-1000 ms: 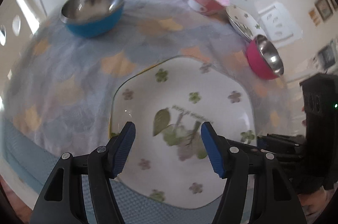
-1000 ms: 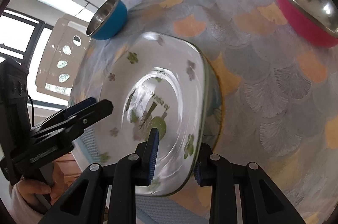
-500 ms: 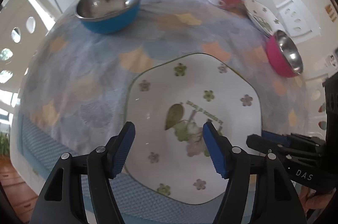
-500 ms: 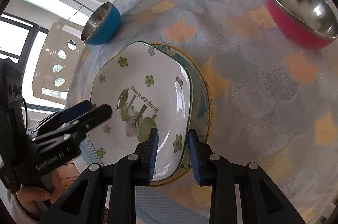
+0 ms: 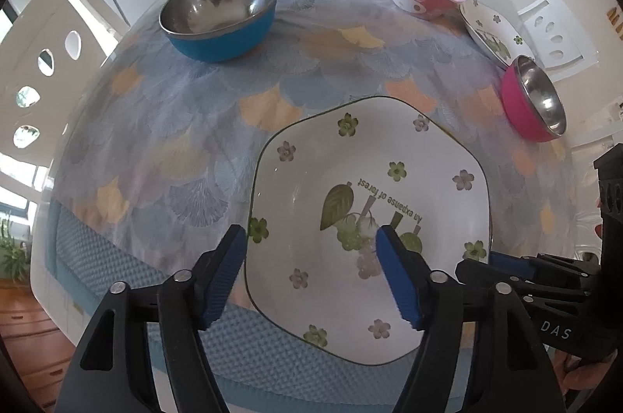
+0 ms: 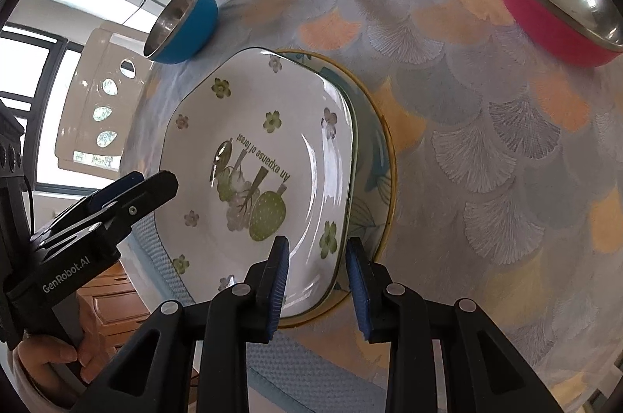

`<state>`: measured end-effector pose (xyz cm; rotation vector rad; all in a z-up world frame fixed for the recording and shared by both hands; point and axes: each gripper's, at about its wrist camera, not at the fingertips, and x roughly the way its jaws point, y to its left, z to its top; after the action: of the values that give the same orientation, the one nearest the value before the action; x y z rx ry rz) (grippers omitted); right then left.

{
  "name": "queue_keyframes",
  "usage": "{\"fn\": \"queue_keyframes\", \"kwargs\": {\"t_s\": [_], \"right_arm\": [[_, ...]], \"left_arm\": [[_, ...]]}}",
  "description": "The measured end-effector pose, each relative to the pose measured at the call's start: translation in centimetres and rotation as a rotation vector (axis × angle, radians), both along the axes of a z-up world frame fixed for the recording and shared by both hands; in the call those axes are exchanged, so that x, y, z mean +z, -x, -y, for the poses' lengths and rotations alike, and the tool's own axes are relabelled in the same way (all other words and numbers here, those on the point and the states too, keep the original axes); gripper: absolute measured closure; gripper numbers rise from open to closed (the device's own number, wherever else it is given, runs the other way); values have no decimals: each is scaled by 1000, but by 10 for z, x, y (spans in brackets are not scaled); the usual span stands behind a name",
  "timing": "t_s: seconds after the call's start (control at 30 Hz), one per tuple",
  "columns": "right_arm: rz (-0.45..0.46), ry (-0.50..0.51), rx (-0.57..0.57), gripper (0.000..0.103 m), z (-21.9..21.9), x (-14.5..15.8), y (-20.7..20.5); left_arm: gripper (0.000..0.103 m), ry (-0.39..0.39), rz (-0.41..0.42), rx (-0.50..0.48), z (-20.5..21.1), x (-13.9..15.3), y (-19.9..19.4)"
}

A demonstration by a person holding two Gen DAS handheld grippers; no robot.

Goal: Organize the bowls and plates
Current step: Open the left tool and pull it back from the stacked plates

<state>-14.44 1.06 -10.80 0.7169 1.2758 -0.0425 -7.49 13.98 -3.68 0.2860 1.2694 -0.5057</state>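
Square floral plate stacked on a round plate at the near tabletop edge; both tongs pitched steeply down.

Left tongs (image 5: 311,269) stand apart, gripping nothing, over the square plate (image 5: 373,210). Right tongs (image 6: 317,280) straddle the right rim of the plate (image 6: 257,171), pads narrow; contact cannot be confirmed. Round plate (image 6: 383,156) lies beneath. A hand (image 6: 50,358) holds the left unit.

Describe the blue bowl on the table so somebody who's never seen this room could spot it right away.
Start at the table covered by the fan-patterned blue and orange cloth. Look to the far side, by the white chairs with oval cut-outs, well beyond the square flowered plate. The blue bowl stands alone there: blue outside, bare steel inside, whereas the other steel-lined bowl is pink.
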Motion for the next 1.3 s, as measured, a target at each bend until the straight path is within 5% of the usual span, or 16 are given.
{"fn": "queue_keyframes", "kwargs": {"t_s": [0.17, 0.33, 0.9, 1.3], "right_arm": [[12, -12, 0, 72, 1, 5, 6], [31, -10, -1, 47, 1, 12, 14], [-16, -59, 12, 43, 10, -4, 51], [62, 13, 1, 43, 85, 58, 25]], "left_arm": [[33, -12, 7, 33, -6, 3, 4], [26, -2, -7, 90, -19, 5, 10], [21, -25, -58, 244, -33, -1, 44], [21, 18, -60, 200, 36, 44, 9]]}}
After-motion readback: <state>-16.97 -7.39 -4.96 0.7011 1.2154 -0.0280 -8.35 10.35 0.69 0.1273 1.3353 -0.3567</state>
